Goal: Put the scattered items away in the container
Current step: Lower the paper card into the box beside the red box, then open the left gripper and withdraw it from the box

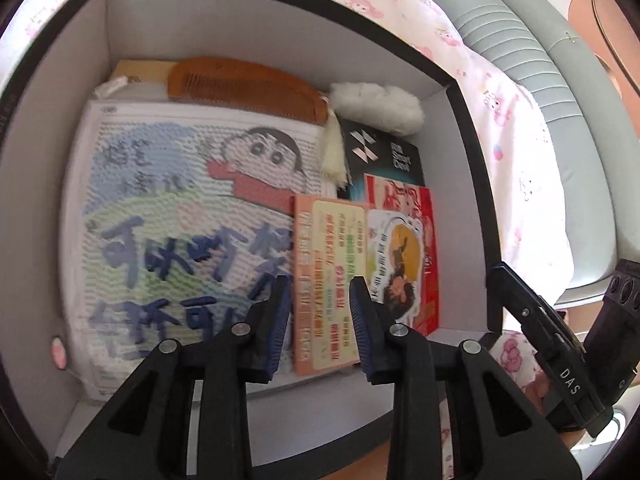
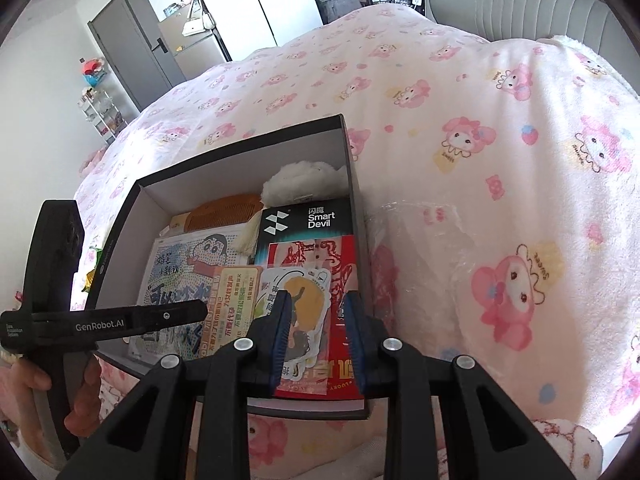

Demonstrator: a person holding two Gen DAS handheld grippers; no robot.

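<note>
The black-rimmed cardboard box [image 1: 276,32] runs off the left wrist view's left and lower edges, its near wall hidden behind the gripper frame. Inside, a red printed packet [image 1: 428,240] lies mostly covered by an illustrated sticker card [image 1: 396,256], and a tan flat item [image 1: 140,69] is largely hidden under the brown wooden comb [image 1: 244,86]. Print on the orange card [image 1: 328,280] is too blurred to read.

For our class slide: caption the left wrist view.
Open left gripper hovers over a box holding a comb, cartoon board and cards.

One box [image 2: 356,184], one comb [image 1: 248,88], three cards [image 1: 328,280].
</note>
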